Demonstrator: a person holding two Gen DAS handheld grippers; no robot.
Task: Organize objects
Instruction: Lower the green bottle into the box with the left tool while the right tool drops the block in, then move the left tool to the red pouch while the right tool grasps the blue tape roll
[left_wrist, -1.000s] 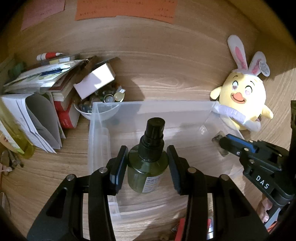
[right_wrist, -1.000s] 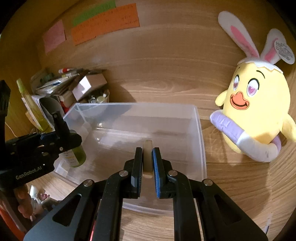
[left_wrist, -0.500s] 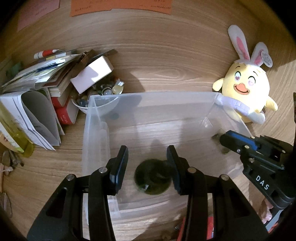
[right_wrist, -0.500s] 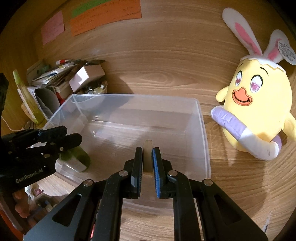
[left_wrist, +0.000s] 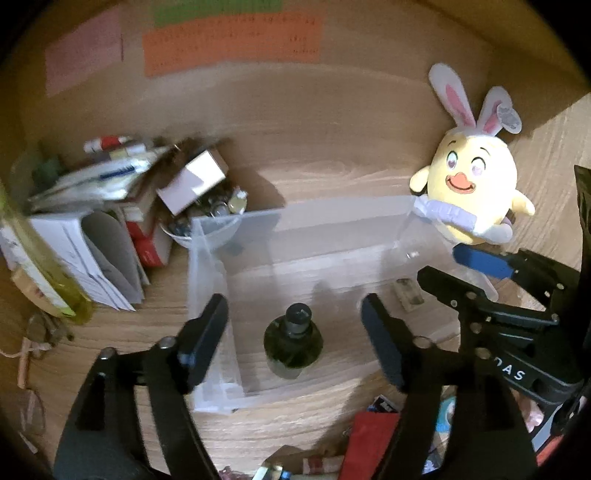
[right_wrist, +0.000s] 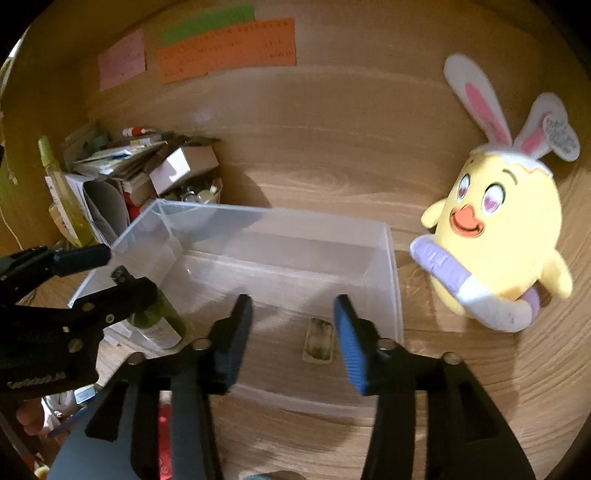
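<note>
The green bottle (left_wrist: 293, 345) stands upright in the clear box (left_wrist: 207, 258), near its front left corner. Its black cap points up. The left gripper (left_wrist: 295, 336) hangs over it, and its jaws are opening wide. The bottle sits between the fingers, but they do not touch it.

The small flat piece (right_wrist: 318, 341) lies on the box floor, near the front right side. Its long side runs away from the camera. The right gripper (right_wrist: 293, 339) is above it, and its jaws are opening too. The piece lies nearer the blue finger, and neither finger presses on it.

Both things look put away, and both grippers are empty. The next thing to pick is probably in the pile in front of the box, closer to the person.
</note>
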